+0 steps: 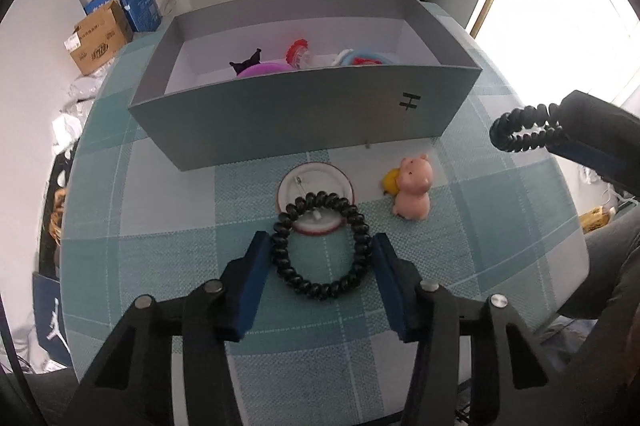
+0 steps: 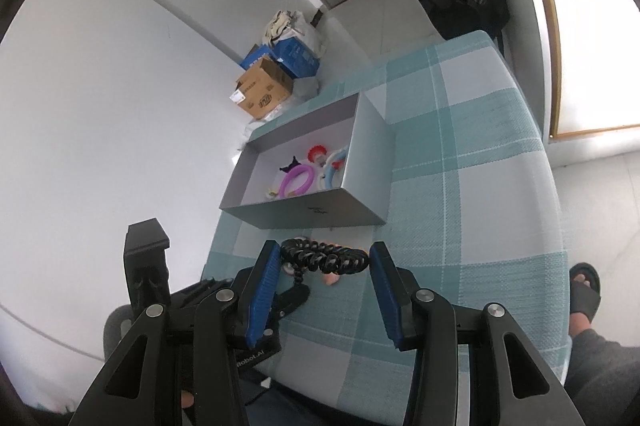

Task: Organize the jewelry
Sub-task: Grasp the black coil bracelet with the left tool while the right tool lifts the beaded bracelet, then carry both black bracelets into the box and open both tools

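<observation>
The left gripper (image 1: pixel 320 250) is spread around a black coil hair tie (image 1: pixel 320 244) whose far edge covers part of a badge (image 1: pixel 316 200). The right gripper (image 2: pixel 324 258) carries another hair tie (image 2: pixel 324 256); whether it is pinched is unclear. The box (image 1: pixel 304 118) ahead hides most of its contents.

Grey box (image 1: pixel 304 114) walls off cloth beyond badge (image 1: pixel 316 200) and pig (image 1: pixel 414 192).
</observation>
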